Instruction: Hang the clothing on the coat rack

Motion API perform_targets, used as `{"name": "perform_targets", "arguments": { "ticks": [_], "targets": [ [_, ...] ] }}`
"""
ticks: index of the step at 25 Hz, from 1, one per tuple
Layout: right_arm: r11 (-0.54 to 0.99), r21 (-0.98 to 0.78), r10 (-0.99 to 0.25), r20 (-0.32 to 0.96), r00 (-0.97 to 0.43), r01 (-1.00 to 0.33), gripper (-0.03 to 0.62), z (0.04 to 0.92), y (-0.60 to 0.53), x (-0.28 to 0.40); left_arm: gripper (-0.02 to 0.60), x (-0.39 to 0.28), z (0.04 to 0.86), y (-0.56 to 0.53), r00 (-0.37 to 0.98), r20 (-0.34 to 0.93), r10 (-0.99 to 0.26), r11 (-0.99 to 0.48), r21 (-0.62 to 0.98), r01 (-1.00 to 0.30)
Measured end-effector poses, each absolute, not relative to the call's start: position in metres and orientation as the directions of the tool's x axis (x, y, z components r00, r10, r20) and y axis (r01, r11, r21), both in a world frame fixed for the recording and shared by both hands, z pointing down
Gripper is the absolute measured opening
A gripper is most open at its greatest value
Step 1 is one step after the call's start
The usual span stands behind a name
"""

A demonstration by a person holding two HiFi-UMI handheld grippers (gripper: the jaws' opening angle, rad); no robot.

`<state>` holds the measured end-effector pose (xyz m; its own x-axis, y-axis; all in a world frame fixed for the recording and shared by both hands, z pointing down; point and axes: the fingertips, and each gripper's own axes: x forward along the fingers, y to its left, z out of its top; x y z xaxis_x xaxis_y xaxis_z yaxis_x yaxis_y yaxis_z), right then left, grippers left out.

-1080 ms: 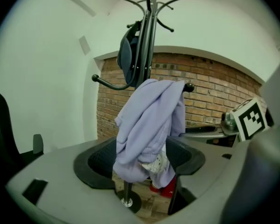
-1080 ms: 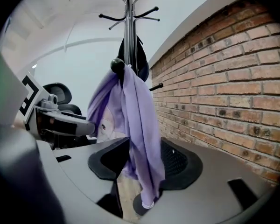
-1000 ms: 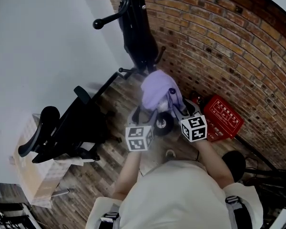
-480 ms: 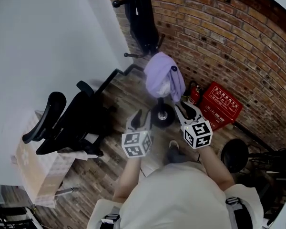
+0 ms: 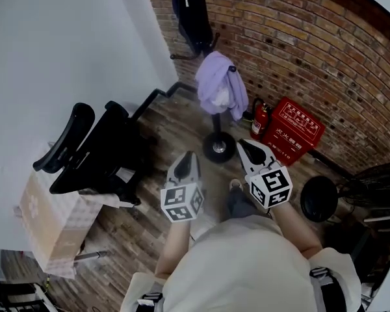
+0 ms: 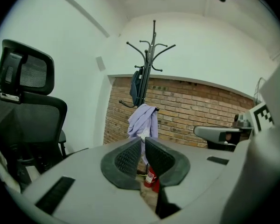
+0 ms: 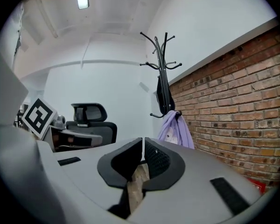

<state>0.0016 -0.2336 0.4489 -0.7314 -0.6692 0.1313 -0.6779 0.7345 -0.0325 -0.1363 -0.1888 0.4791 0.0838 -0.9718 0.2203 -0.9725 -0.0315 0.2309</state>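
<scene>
1. Two walls met in a corner, a red brick wall (image 5: 312,51) on the right and a plain white wall (image 5: 65,44) on the left, above a wooden plank floor (image 5: 175,135).
2. A black office chair (image 5: 97,155) stood by the white wall, with a cardboard box (image 5: 49,223) just beside it.
3. A black coat rack (image 6: 153,55) stood near the corner on a round base, its hooks branching from the pole.
4. The lilac clothing (image 5: 216,86) hung draped on a lower hook of the rack, clear of the floor. A dark garment (image 6: 136,85) hung higher on the same pole.
5. A red box (image 5: 292,130) sat at the foot of the brick wall, with a red fire extinguisher (image 5: 259,122) between it and the rack's base.
6. The left gripper (image 5: 189,156) and the right gripper (image 5: 245,145) were held side by side, well apart from the rack, both pointing toward it. The jaws of each had just been closing and were clenched almost together, with nothing between them.
</scene>
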Motion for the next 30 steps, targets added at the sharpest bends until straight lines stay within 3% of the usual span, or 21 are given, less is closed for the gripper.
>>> {"name": "perform_targets", "arguments": {
  "ticks": [30],
  "targets": [
    [0.733,-0.027,-0.676,0.088,-0.732,-0.68,-0.002,0.433,-0.173,0.008,0.009,-0.13,0.461,-0.13,0.106,0.181,-0.978,-0.065,0.219,-0.974]
  ]
}}
